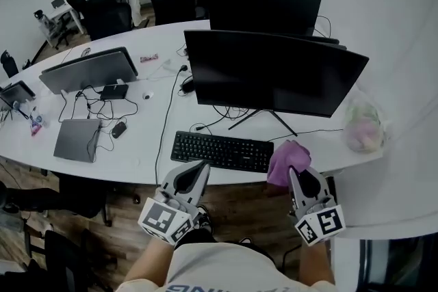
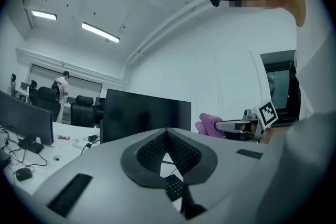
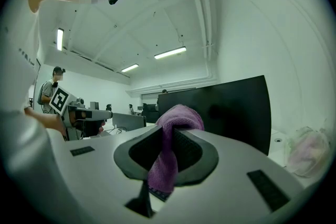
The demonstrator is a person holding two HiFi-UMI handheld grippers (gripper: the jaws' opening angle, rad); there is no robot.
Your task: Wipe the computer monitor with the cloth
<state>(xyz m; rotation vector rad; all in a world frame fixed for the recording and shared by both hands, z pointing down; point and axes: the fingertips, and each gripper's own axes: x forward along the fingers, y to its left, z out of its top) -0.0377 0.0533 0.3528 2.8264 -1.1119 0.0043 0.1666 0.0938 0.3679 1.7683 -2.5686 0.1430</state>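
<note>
- Right tool (image 1: 294, 173): jaws clamped on the purple cloth (image 1: 287, 159), held above the tabletop (image 1: 147, 143) edge, short of the monitor (image 1: 274, 72).
- Left tool (image 1: 200, 171): jaws together, nothing between.
- Risk: the cloth is bunched small, so the hard jaw tips may scrape the monitor; firm pressure may rock it.

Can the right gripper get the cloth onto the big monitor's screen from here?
Probably yes: the right gripper holds the cloth close in front, and only the low keyboard lies before the monitor.
</note>
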